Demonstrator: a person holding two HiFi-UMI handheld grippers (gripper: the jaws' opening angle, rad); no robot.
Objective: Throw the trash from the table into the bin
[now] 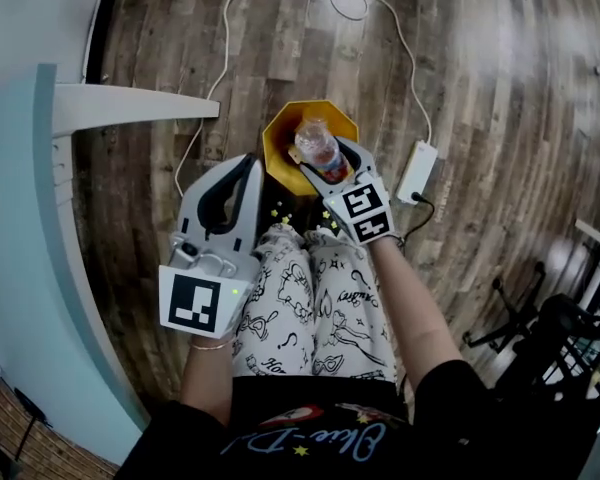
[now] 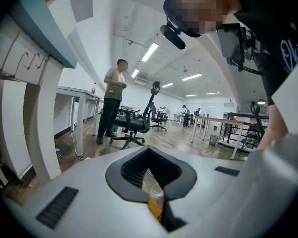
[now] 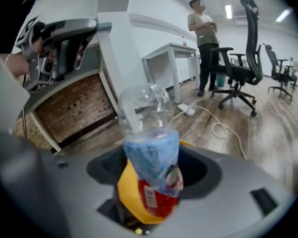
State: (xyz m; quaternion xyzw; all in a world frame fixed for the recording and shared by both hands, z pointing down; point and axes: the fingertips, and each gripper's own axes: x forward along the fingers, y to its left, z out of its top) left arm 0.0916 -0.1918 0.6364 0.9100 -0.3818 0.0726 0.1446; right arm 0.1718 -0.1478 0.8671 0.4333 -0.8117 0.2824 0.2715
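Observation:
A crushed clear plastic bottle (image 1: 318, 146) with a blue and red label sits between the jaws of my right gripper (image 1: 327, 166), which is shut on it. It hangs right over the open yellow bin (image 1: 280, 128) on the floor. In the right gripper view the bottle (image 3: 149, 133) stands upright in the gripper (image 3: 154, 157), with the yellow bin (image 3: 126, 190) behind it. My left gripper (image 1: 246, 163) hovers just left of the bin, tips together. In the left gripper view (image 2: 150, 150) a clear and yellow patch shows in the hollow between the jaws; whether it is held is unclear.
A white table (image 1: 20, 218) with a crossbar (image 1: 130, 103) runs along the left. A white power strip (image 1: 417, 171) and cables lie on the wood floor right of the bin. A person (image 2: 114, 100) stands beside an office chair (image 2: 139, 120) farther off.

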